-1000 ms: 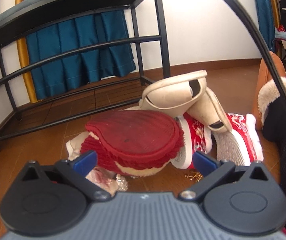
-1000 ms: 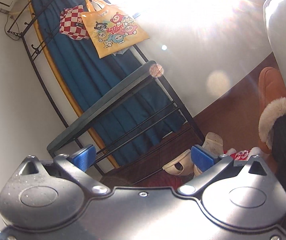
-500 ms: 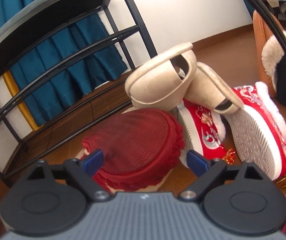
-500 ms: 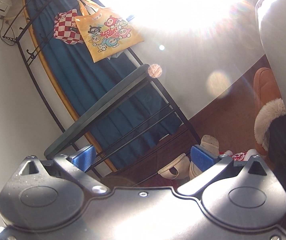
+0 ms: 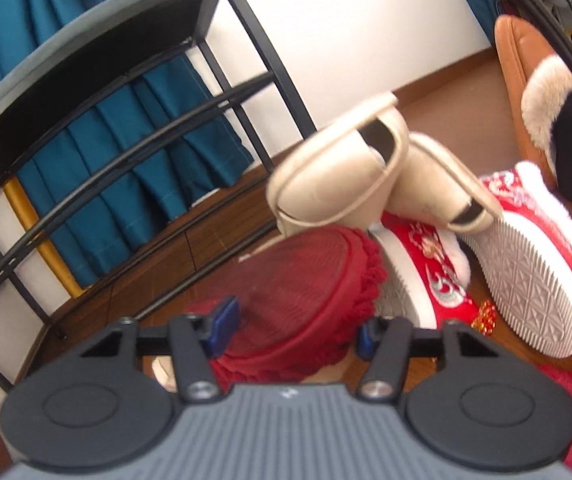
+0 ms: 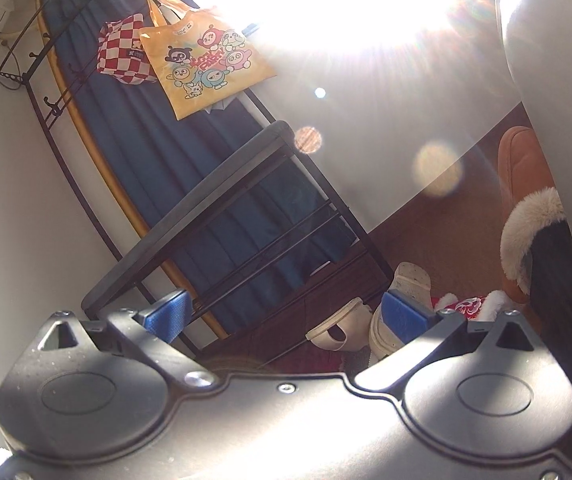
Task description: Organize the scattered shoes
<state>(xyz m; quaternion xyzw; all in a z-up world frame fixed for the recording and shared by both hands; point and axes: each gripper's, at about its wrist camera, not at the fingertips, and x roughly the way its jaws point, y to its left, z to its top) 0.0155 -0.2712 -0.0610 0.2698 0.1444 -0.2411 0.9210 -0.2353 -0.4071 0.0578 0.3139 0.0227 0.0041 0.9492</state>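
Straddling the dark red slipper [image 5: 298,300], the left gripper [image 5: 292,330] has its jaws partly closed, one blue pad at each flank of the upturned sole; whether the pads already press the fabric cannot be told. The right gripper [image 6: 286,312] is held higher, jaws wide apart and holding nothing.

Just beyond the slipper, the shoes lie in a heap on the floor [image 5: 446,116]: two beige sandals [image 5: 350,168] lean on a pair of red embroidered shoes [image 5: 526,264], one showing its white sole. An orange fur-trimmed boot [image 5: 526,80] stands to the right.

Behind the heap, the black shoe rack [image 5: 98,76] shows no footwear on its visible tiers. Judged from this, sorting remains largely outstanding: every shoe in view is off the rack and unpaired.

On the far wall hang a checked bag [image 6: 124,50] and a yellow cartoon tote [image 6: 206,60]; its printed lettering is too small to read.
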